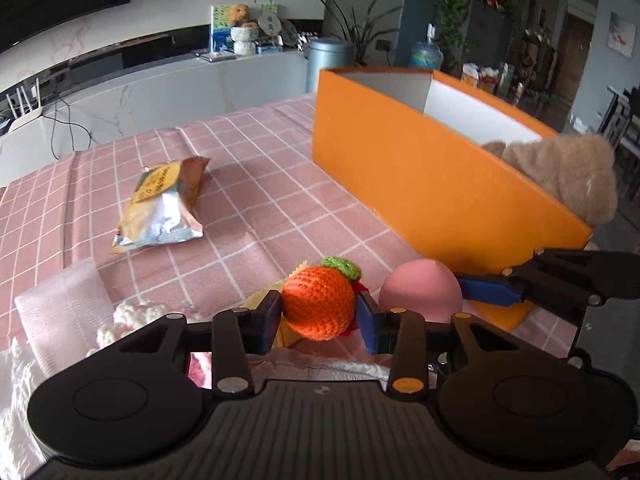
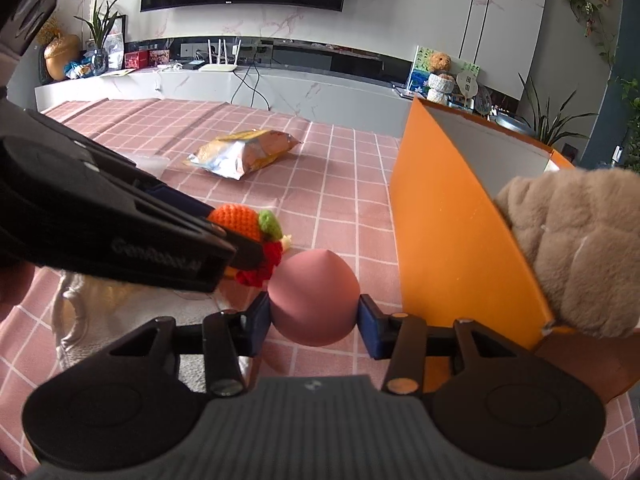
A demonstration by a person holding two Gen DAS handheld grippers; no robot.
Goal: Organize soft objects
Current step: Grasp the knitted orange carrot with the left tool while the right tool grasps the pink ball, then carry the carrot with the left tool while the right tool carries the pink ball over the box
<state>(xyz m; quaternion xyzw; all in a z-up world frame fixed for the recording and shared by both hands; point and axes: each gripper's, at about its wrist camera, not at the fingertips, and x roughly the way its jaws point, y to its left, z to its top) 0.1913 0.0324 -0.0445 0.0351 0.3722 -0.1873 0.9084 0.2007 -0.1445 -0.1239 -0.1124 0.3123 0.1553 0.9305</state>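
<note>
Crocheted orange (image 1: 319, 307) (green leaf on top) sits clamped between the left gripper (image 1: 320, 316) pads, low over the pink checked bench (image 1: 248, 208). Just beside it lies the pink ball (image 1: 420, 294), near the orange box (image 1: 420, 184), which holds a tan plush toy (image 1: 568, 176). Right wrist view: the right gripper (image 2: 314, 320) is closed on the pink ball (image 2: 314, 300); a snack bag (image 2: 244, 152) lies farther back.
</note>
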